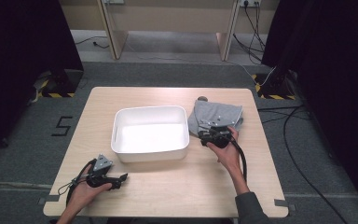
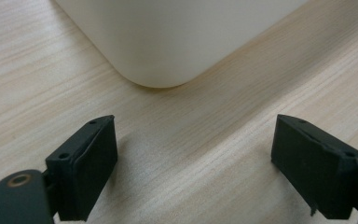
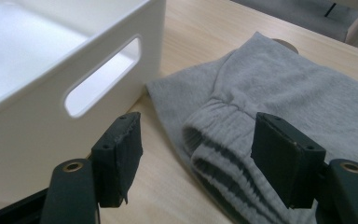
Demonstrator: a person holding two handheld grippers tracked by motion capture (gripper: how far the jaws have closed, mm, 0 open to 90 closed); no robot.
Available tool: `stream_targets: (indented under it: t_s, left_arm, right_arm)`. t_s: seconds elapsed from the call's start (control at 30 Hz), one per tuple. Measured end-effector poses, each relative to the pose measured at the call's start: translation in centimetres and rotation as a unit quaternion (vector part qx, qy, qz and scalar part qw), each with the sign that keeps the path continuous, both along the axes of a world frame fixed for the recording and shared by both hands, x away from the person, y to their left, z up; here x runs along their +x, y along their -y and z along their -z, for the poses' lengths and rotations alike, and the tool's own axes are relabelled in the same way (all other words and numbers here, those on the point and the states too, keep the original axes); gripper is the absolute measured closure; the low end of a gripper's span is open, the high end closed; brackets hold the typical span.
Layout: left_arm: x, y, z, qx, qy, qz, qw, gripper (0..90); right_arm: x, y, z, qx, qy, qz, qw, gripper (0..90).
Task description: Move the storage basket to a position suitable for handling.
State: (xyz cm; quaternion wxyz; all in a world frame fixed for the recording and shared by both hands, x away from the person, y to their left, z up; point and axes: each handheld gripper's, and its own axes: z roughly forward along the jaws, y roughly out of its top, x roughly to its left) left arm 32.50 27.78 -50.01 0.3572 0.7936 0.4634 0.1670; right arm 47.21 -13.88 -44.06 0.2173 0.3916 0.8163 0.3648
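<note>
A grey garment [image 1: 216, 115] of soft sweatshirt fabric lies crumpled on the right half of the worktop [image 1: 177, 186], just beside the right wall of a white bin [image 1: 150, 133]. In the right gripper view the garment [image 3: 279, 98] shows a ribbed, elasticated cuff or hem bunched toward the camera, with a smoother panel spreading behind it; one edge of the cloth reaches close to the bin's side wall [image 3: 51, 121], which has an oblong handle slot [image 3: 103, 76] cut through it. Whether the cloth touches the bin cannot be told.

The right claw [image 3: 196, 158] stands spread wide, its two black jaws either side of the ribbed bunch, with nothing pinched between them. In the high view the right claw [image 1: 214, 133] sits at the near edge of the garment, held by the person's right hand [image 1: 227, 151], with a dark cable trailing back along the forearm.

The bin is rectangular with rounded corners and sits near the middle of the pale wood worktop; its inside looks bare and bright.

The left claw [image 1: 120, 177] lies low at the near left of the worktop, held by the left hand [image 1: 86, 189] and topped with a grey three-cornered plate [image 1: 102, 163]. In the left gripper view the claw [image 2: 196, 168] is also spread, over bare wood, facing a rounded corner of the bin [image 2: 168, 42].
</note>
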Motion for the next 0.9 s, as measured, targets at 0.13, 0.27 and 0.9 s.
stream_targets:
  t_s: [0.13,0.27,0.9]
  left_arm:
    - [0.0,0.0,0.0,0.0,0.0,0.001,1.0,13.3]
    - [0.1,0.0,0.0,0.0,0.001,0.002,1.0,12.9]
    - [0.1,0.0,0.0,0.0,0.001,0.002,1.0,12.9]
  right_arm:
    - [1.1,-0.4,0.6,-0.005,-0.005,0.008,0.9999,34.3]
    - [2.8,-1.1,1.7,-0.004,-0.007,0.024,0.9997,35.5]
    - [3.1,-0.8,4.7,-0.014,-0.028,0.027,0.9991,35.6]
